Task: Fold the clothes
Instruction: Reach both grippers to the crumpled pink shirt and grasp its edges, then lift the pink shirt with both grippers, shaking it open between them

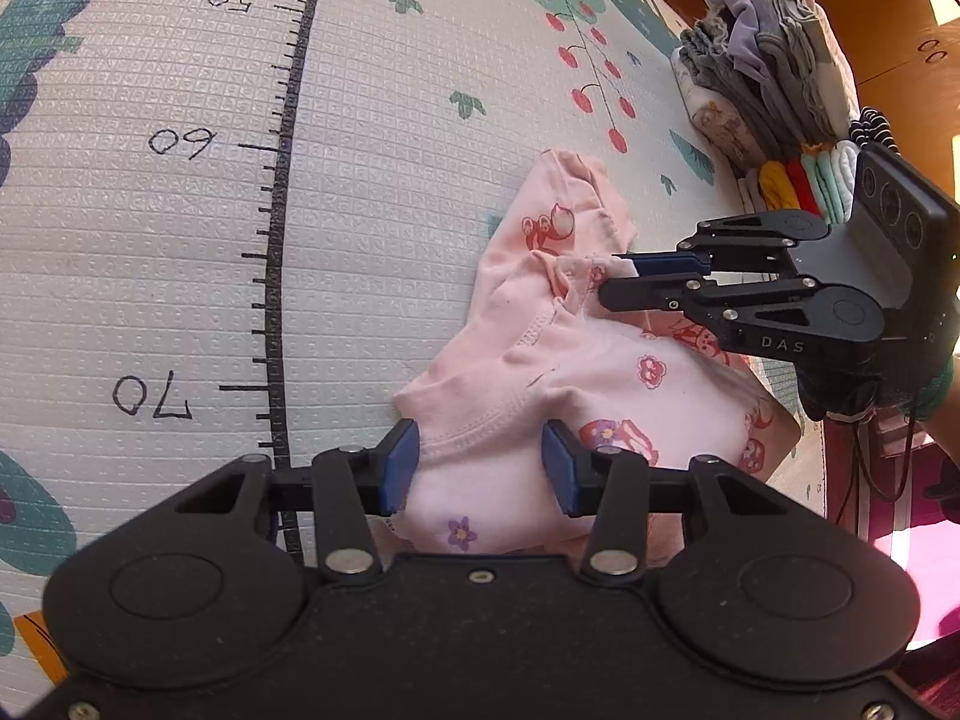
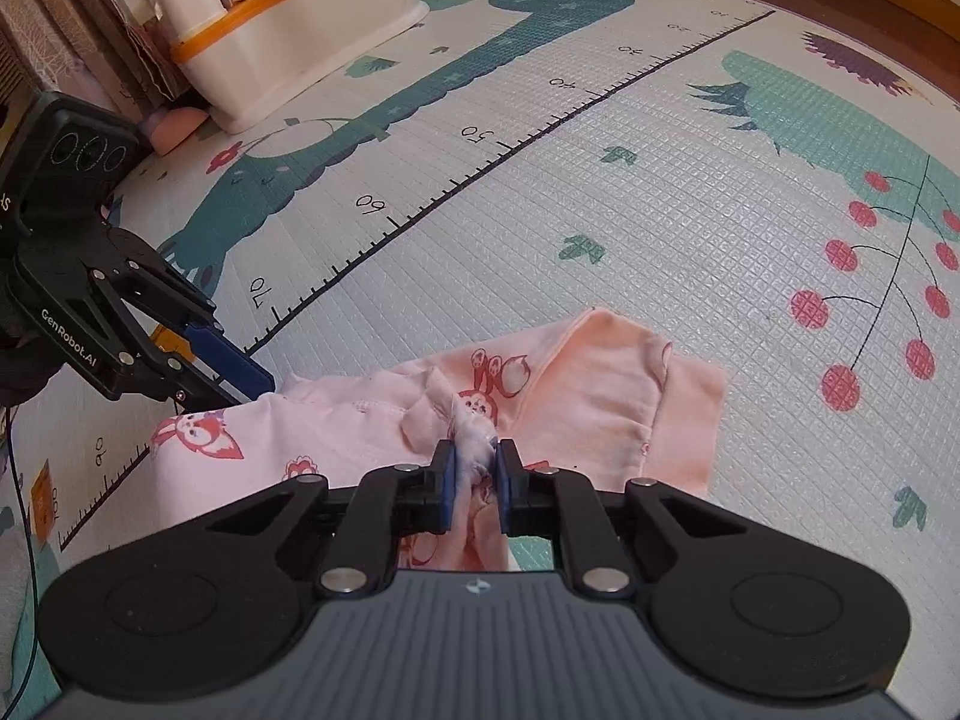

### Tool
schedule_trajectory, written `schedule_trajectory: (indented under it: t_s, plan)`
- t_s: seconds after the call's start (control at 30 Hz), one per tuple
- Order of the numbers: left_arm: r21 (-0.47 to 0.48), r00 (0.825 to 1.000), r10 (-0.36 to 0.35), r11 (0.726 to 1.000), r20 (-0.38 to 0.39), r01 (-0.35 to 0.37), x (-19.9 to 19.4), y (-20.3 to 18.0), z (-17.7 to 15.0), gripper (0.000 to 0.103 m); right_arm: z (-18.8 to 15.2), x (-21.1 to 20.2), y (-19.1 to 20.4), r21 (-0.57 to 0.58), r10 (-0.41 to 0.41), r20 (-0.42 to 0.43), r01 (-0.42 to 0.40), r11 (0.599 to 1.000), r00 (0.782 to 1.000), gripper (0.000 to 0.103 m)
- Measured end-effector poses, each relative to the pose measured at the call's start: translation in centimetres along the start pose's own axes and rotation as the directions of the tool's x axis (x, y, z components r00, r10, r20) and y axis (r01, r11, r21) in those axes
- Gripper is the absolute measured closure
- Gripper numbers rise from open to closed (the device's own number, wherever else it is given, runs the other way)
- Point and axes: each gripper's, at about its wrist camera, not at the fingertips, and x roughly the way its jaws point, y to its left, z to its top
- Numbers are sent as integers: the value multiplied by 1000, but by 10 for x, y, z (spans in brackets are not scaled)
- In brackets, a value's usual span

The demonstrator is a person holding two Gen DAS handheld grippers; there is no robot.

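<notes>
A small pink garment (image 1: 576, 360) with red fox prints lies crumpled on the play mat (image 1: 180, 240). My left gripper (image 1: 483, 462) is open, its blue pads (image 1: 403, 456) standing either side of a fold of the pink cloth. My right gripper (image 1: 609, 276) comes in from the right and is shut on a bunched edge of the garment. In the right wrist view the right gripper (image 2: 475, 468) pinches a white-pink wad of the garment (image 2: 606, 396), and the left gripper (image 2: 252, 381) sits at the garment's left edge.
A stack of folded clothes (image 1: 774, 102) stands at the mat's far right edge. A white tub with an orange rim (image 2: 288, 30) sits at the back left of the mat (image 2: 660, 180). A printed ruler line (image 1: 288, 180) crosses the mat. Wooden floor lies beyond.
</notes>
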Motion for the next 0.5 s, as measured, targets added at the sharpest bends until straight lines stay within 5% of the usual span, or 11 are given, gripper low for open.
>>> schedule_trajectory:
  t_s: [0.13, 0.37, 0.5]
  plan:
    - [114, 1000, -6, 993, 26, 3, -7, -17, -8, 92, -17, -42, 19, -89, 22, 57, -17, 996, 998, 88]
    - [234, 998, -65, 970, 26, 58, -20, -37, -10, 94, -54, -113, 56, -215, 30, 155, 4, 977, 987, 88]
    - [206, 998, -66, 977, 21, 61, -16, -28, 0, 69, -72, -130, 74, -280, 20, 171, 29, 959, 985, 88]
